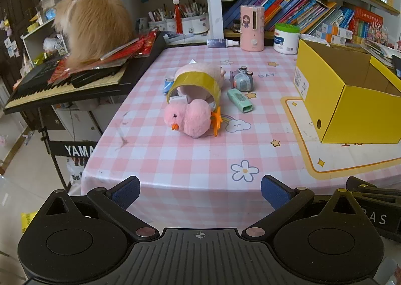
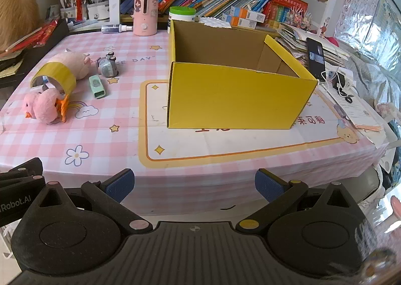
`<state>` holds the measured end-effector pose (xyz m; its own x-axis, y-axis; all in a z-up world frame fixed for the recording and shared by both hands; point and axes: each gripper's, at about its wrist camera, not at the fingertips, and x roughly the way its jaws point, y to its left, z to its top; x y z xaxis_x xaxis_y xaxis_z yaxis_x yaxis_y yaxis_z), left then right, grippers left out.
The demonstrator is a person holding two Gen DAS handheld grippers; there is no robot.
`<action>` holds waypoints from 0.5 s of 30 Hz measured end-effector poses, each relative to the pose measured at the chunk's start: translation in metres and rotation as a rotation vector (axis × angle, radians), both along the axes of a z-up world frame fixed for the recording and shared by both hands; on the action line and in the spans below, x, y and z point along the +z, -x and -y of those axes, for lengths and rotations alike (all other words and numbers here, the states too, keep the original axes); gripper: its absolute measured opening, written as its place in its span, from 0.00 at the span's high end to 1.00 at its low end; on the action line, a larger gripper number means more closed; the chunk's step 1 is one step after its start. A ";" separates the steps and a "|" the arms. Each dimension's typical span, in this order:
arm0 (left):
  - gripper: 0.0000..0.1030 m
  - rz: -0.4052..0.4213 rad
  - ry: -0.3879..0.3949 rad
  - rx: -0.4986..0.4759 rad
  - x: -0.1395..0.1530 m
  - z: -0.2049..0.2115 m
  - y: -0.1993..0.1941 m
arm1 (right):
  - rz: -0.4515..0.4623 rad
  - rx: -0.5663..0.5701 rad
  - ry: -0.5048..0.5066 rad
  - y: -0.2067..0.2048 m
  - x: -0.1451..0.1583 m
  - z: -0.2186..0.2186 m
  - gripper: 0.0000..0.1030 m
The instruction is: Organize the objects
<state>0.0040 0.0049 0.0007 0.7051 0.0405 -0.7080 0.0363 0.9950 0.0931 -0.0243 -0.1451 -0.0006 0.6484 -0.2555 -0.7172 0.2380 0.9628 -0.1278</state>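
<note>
A pink plush chick [image 1: 191,119] [image 2: 41,107] lies on the pink checked tablecloth [image 1: 200,157]. Behind it leans a yellow tape roll [image 1: 196,85] [image 2: 56,77] against a pink plush pig [image 1: 200,74] [image 2: 75,62]. A grey toy camera [image 1: 241,79] [image 2: 108,65] and a green stapler-like item [image 1: 239,100] [image 2: 97,86] lie to their right. An open yellow cardboard box [image 1: 351,107] [image 2: 233,97] stands at the right. My left gripper [image 1: 200,192] is open and empty at the table's near edge. My right gripper [image 2: 194,187] is open and empty, in front of the box.
A keyboard [image 1: 75,79] with red packets and a furry animal [image 1: 95,26] sits left of the table. A pink humidifier [image 1: 252,28], a white tub [image 1: 285,38] and bookshelves line the back. A phone [image 2: 316,58] and papers lie right of the box.
</note>
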 end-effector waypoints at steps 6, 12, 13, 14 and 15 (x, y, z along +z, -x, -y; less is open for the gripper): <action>0.00 0.001 0.000 0.001 0.000 0.000 0.000 | -0.003 0.002 -0.002 -0.001 -0.001 -0.001 0.00; 0.00 0.000 -0.001 0.003 -0.002 -0.001 -0.001 | -0.005 0.004 -0.005 -0.002 -0.001 -0.001 0.00; 0.00 0.000 -0.001 0.002 -0.002 -0.001 -0.001 | -0.005 0.005 -0.006 -0.002 -0.001 -0.001 0.00; 0.00 -0.001 -0.001 0.002 -0.002 -0.001 -0.001 | -0.005 0.005 -0.006 -0.002 -0.001 -0.002 0.00; 0.00 0.000 0.000 0.003 -0.002 -0.002 -0.001 | -0.006 0.006 -0.007 -0.003 -0.001 -0.002 0.00</action>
